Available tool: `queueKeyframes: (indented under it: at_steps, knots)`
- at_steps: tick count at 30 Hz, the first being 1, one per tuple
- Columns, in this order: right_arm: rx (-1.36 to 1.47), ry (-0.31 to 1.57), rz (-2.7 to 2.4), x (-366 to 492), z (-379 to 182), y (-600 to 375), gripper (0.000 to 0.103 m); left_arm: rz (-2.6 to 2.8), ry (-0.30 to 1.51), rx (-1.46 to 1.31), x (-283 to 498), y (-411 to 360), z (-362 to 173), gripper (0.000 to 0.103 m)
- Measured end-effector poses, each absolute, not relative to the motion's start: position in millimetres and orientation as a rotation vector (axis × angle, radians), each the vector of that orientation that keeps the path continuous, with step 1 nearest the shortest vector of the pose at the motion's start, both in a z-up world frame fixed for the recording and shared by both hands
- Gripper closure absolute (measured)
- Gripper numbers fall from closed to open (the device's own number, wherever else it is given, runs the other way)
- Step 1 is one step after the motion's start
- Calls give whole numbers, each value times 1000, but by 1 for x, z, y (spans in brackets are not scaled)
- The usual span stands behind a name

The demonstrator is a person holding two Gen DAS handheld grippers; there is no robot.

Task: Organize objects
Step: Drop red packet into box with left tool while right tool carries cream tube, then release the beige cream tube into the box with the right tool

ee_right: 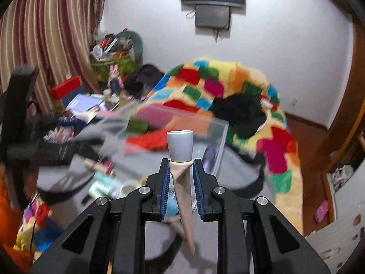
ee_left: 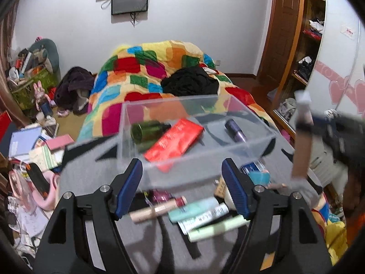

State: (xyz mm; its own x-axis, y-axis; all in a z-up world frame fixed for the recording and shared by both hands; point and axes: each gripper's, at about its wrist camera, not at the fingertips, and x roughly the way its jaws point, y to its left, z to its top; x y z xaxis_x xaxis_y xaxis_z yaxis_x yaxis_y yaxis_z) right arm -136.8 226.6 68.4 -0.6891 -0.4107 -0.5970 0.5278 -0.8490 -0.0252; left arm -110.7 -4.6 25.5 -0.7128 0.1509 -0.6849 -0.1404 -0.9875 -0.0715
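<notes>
A clear plastic box (ee_left: 260, 145) stands on grey cloth on the bed and holds a dark green bottle (ee_left: 146, 130), a red packet (ee_left: 174, 142) and a purple tube (ee_left: 235, 129). My left gripper (ee_left: 182, 179) is open at the box's near wall, with nothing between its fingers. Below it lie several cosmetic tubes (ee_left: 198, 210). My right gripper (ee_right: 181, 173) is shut on a beige tube with a grey cap (ee_right: 180, 148), held upright above the bed. That tube (ee_left: 302, 137) also shows at the right in the left wrist view. The clear box (ee_right: 219, 134) lies beyond it.
A multicoloured quilt (ee_left: 148, 68) with a black garment (ee_left: 190, 82) covers the far bed. Clutter of books and boxes (ee_left: 29, 141) fills the floor at left. A wooden wardrobe (ee_left: 294, 52) stands at right. Striped curtains (ee_right: 45, 29) hang at left in the right wrist view.
</notes>
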Motion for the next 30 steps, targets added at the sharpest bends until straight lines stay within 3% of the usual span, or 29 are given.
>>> queueKeyframes:
  at_steps: [13,19,21,30]
  knots:
    - [698,454,-2555,-192,70,162,85,2605,64,-1185,-81,29,-21,33]
    - [781,493,-2503,-215,50,139,85,2532,95,-1221,-80,37,-37,43]
    - [825,496,-2465,-219,42,133,85,2508,92,-1245,-81,38,-43,51]
    - [929,431,-2340,-211,23,143,81,2463,69,-1288,-76,35,-56,58]
